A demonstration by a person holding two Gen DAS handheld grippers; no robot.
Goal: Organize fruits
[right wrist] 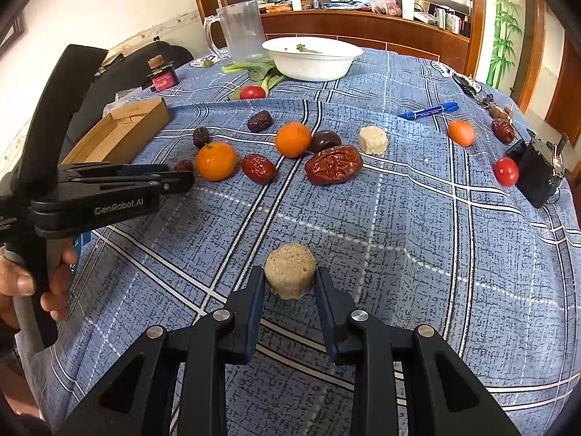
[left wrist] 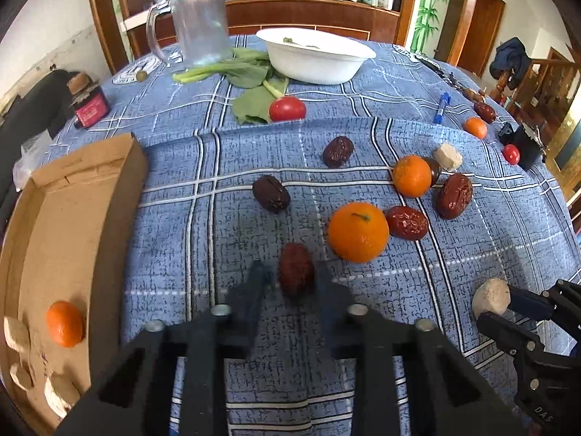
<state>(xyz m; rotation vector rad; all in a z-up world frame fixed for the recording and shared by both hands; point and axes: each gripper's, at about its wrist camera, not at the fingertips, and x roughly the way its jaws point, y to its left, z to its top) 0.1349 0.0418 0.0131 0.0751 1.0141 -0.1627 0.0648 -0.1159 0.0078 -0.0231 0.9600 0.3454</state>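
Note:
My left gripper (left wrist: 290, 276) is open with its fingers on either side of a red date (left wrist: 296, 274) on the blue cloth. My right gripper (right wrist: 289, 279) is open around a beige round cake piece (right wrist: 289, 272), also seen in the left wrist view (left wrist: 491, 297). Oranges (left wrist: 358, 231) (left wrist: 411, 176), several more dates (left wrist: 406, 222) (left wrist: 454, 195) (left wrist: 271, 193) (left wrist: 337, 151) and tomatoes (left wrist: 287, 108) (right wrist: 506, 170) lie scattered. A cardboard box (left wrist: 120, 167) at the left holds an orange (left wrist: 64, 323) and beige pieces (left wrist: 16, 334).
A white bowl (left wrist: 348, 59), greens (left wrist: 250, 72) and a clear mug (left wrist: 198, 25) stand at the back. A red jar (left wrist: 89, 103) sits at the left, a blue marker (right wrist: 428, 110) and a black device (right wrist: 537, 172) at the right. Another beige piece (right wrist: 372, 139) lies mid-table.

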